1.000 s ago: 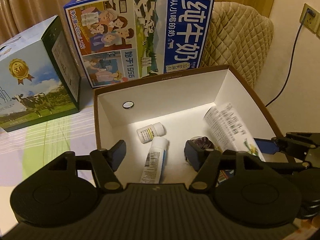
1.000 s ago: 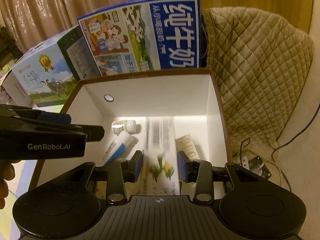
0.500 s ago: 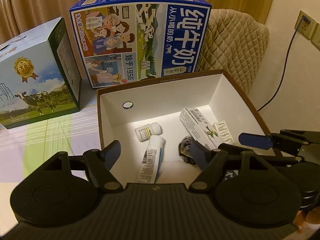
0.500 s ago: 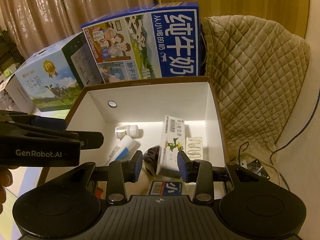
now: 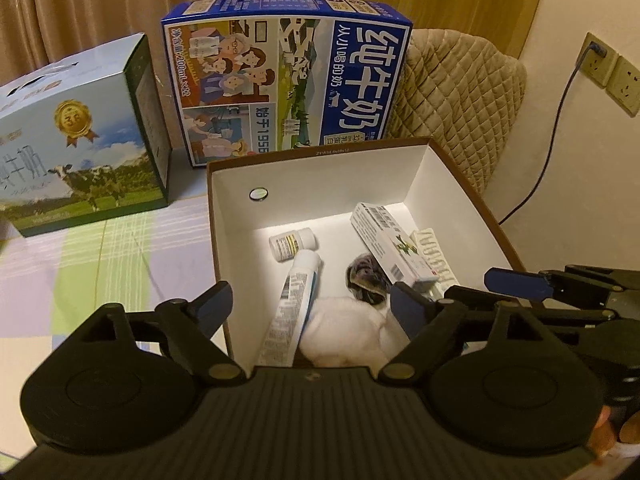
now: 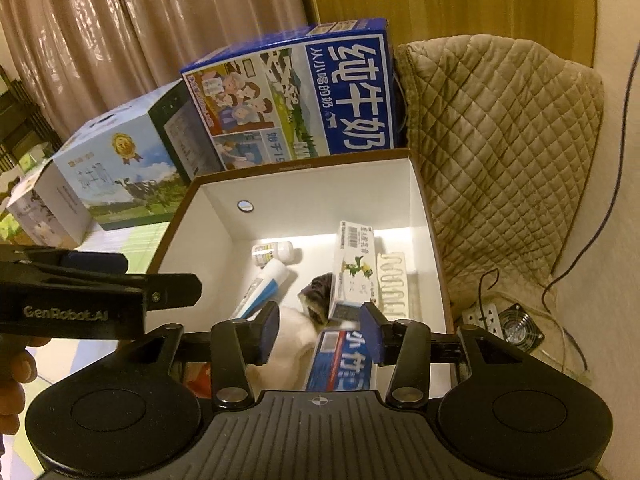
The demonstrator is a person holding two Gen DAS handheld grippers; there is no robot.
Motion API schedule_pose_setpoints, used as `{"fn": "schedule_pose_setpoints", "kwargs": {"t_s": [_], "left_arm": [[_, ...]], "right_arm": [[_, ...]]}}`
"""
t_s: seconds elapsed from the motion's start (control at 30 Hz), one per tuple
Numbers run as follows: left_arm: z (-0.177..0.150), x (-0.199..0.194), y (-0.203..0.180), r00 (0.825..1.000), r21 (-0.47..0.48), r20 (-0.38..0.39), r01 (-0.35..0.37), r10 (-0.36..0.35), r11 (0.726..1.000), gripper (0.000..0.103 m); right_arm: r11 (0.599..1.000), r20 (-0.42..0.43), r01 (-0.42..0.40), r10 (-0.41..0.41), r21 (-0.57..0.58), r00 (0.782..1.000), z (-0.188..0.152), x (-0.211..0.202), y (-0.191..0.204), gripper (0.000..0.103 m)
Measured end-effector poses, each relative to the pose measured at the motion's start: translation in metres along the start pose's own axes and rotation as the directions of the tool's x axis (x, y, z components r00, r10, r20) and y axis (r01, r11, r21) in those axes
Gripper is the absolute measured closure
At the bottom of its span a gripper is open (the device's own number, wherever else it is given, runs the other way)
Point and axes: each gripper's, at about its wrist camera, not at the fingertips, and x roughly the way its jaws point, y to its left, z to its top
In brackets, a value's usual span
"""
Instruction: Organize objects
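Hovering released over the box (image 5: 224,216): left tool (image 5: 310,306) and right tool (image 6: 320,330), both just widening, empty; milk cartons (image 5: 288,80) standing behind.

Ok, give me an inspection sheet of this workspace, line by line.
Surface: checked tablecloth, bare near the box.
Job's things: open white-lined box holds a pill bottle, tube, carton, dark bundle, white fluffy item, cream strip, blue packet.
Clutter: two milk cartons behind the box; a smaller box beyond them.
Grippers: left tongs open, nothing between them; right tongs open above the blue packet; both have just been opening.
Cables: cord from wall socket; power strip.
Surroundings: curtains, quilted chair cover, small fan.
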Motion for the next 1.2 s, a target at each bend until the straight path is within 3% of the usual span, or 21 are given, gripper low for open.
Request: {"fn": "schedule_pose_setpoints", "kwargs": {"t_s": [0.23,0.33,1.2], "left_arm": [[-0.024,-0.033,0.002,1.000,-0.026,0.022,-0.003,0.003,1.000,0.009],[-0.035,-0.046,0.004,0.999,-0.033,0.028,-0.013,0.014,0.999,0.008],[-0.132,-0.156,0.015,0.991,-0.076,0.089,-0.094,0.101,0.993,0.003]], "right_arm": [[1.000,0.017,-0.010,0.009,0.022,1.000,-0.016,-0.031,0.004,0.040],[0.999,0.025,-0.016,0.015,0.033,1.000,-0.024,-0.044,0.006,0.038],[0.998,0.048,-0.068,0.067,0.018,0.997,-0.085,-0.121,0.041,0.032]]}}
